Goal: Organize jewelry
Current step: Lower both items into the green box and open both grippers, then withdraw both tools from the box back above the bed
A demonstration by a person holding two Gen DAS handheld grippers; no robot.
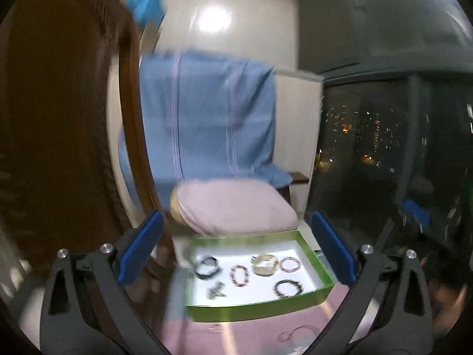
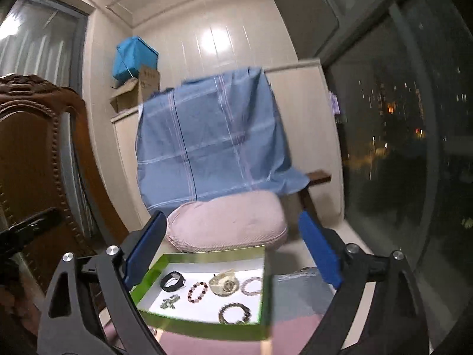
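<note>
A green tray [image 1: 257, 306] [image 2: 207, 330] with a white floor lies on a pink cloth. In it are a black watch [image 1: 207, 267] [image 2: 173, 281], a pale watch [image 1: 264, 263] [image 2: 223, 283], a red bead bracelet [image 1: 240, 275] [image 2: 197, 292], a pink bead bracelet [image 1: 290, 264] [image 2: 252, 286], a dark bead bracelet [image 1: 288, 288] [image 2: 235, 313] and a small metal clip [image 1: 215, 291] [image 2: 170, 301]. My left gripper [image 1: 236, 250] is open above the tray, nothing between its blue pads. My right gripper [image 2: 233, 250] is open likewise, empty.
A thin necklace [image 1: 295, 334] lies on the pink cloth [image 1: 251, 337] in front of the tray. Behind stands a chair with a pink cushion [image 2: 227, 224] and a blue cloth [image 2: 212, 136]. A carved wooden chair back [image 2: 32, 153] is left, a dark window [image 2: 399, 148] right.
</note>
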